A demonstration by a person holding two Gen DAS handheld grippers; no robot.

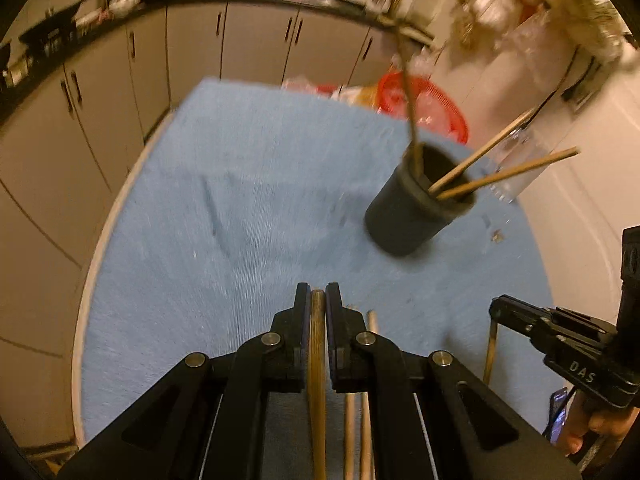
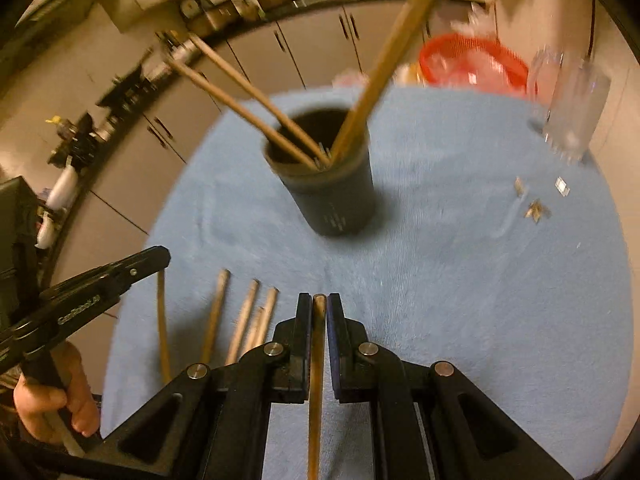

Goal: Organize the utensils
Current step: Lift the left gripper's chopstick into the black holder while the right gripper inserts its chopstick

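Note:
A dark cup [image 1: 412, 208] [image 2: 330, 184] stands on the blue cloth [image 1: 248, 208] [image 2: 460, 280] with three wooden chopsticks leaning out of it. My left gripper [image 1: 318, 294] is shut on a wooden chopstick [image 1: 317, 344] that runs back between its fingers. My right gripper [image 2: 319, 298] is likewise shut on another chopstick [image 2: 317, 360]. Several loose chopsticks [image 2: 244, 320] lie on the cloth between the two grippers. In the right wrist view the left gripper [image 2: 160, 258] shows at the left with its chopstick [image 2: 162, 328] hanging down. The right gripper [image 1: 496, 310] appears at the right edge of the left wrist view.
A red basket [image 1: 432, 104] [image 2: 472, 64] sits at the far edge of the round table. A clear glass [image 2: 568, 112] stands at the far right, with small scraps [image 2: 534, 210] on the cloth near it. Cabinets [image 1: 192, 48] lie beyond. A hand [image 2: 52, 400] grips the left tool.

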